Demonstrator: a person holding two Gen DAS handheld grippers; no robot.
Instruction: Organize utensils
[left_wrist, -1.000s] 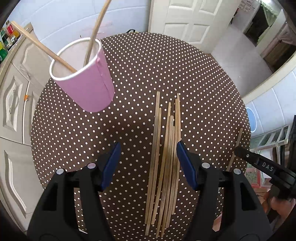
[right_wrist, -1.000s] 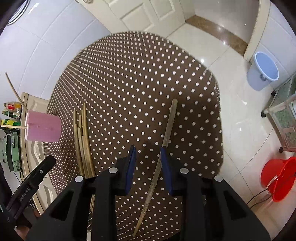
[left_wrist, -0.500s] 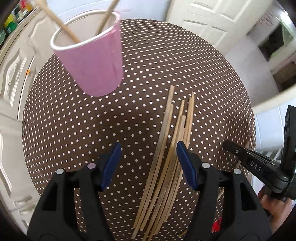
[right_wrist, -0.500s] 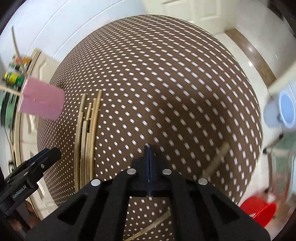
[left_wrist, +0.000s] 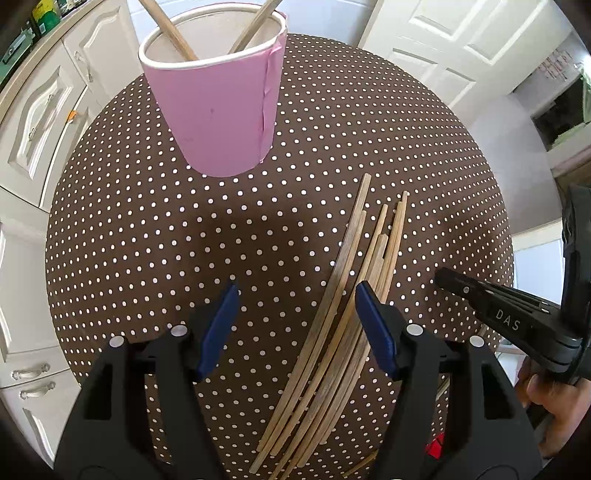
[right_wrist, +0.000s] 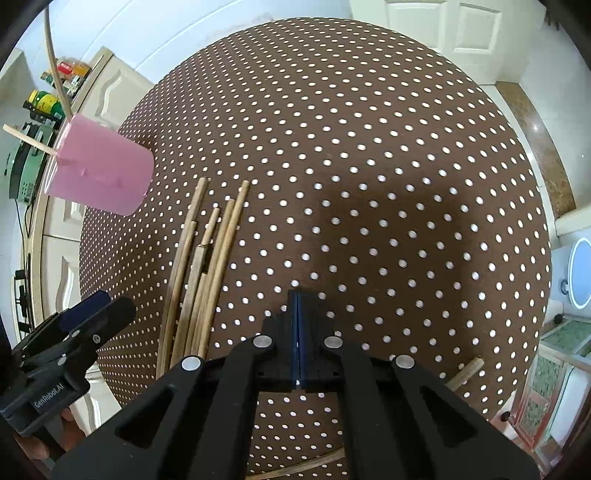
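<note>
Our left gripper (left_wrist: 295, 325) hangs over the bench with its blue pads spread apart and nothing pressed between them; its right pad sits over the near edge of the bundle, which we read as lining up to take one stick. Our right gripper (right_wrist: 297, 339) has its pads squeezed flat together on nothing. Beneath both lies the round bench with the brown, white-dotted cloth (left_wrist: 147, 229), which carries everything. On its far left side stands the pink paper cup (left_wrist: 221, 110), upright, with two wooden sticks (left_wrist: 170, 31) leaning out of it, so we judge it to be the place where the utensils go. Between the cup and us the loose bundle of long bamboo chopsticks (left_wrist: 343, 314) lies flat, roughly parallel and touching one another, still to be sorted. Off to the right, well apart from the bundle, one stray wooden chopstick (right_wrist: 465, 373) lies at the bench edge behind the right gripper.
</note>
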